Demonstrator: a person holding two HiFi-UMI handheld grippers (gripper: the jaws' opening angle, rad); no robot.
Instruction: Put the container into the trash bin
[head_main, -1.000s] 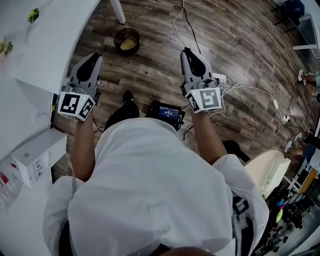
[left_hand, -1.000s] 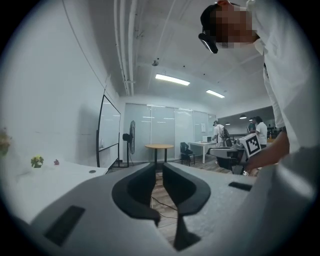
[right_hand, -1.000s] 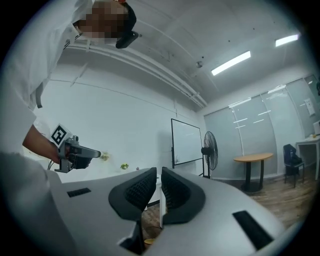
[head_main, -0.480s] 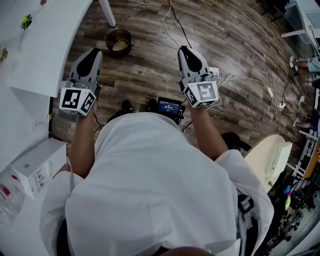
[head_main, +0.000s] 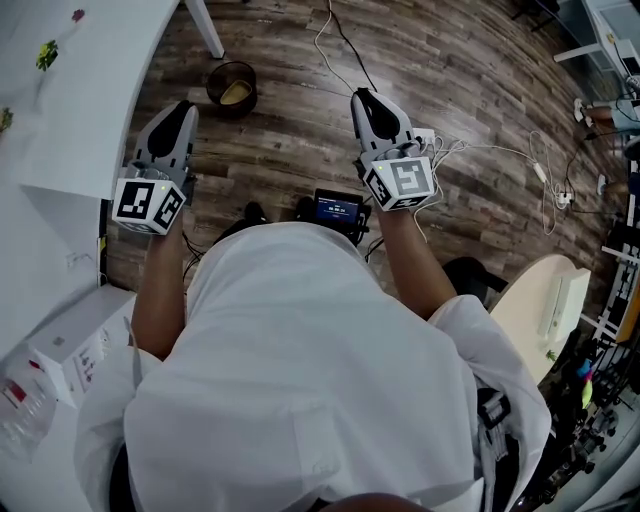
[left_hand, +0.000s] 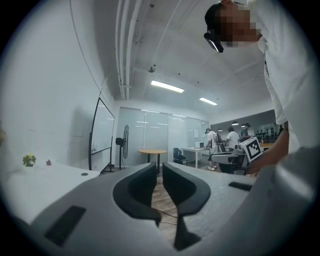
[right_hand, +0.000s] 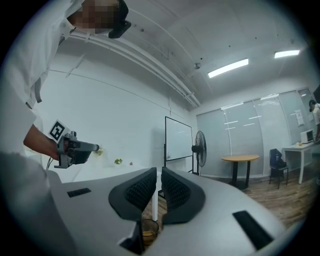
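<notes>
The left gripper (head_main: 178, 110) and right gripper (head_main: 362, 98) are both closed and empty, and the dark round bin (head_main: 213, 84), something yellowish inside, stands on the floor (head_main: 300, 150) near the counter (head_main: 80, 100).

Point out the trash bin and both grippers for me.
trash bin (head_main: 212, 82): head view, on its dark left rim.
left gripper (left_hand: 159, 172): left gripper view, midway between its fingertips.
right gripper (right_hand: 158, 176): right gripper view, midway between its fingertips.
</notes>
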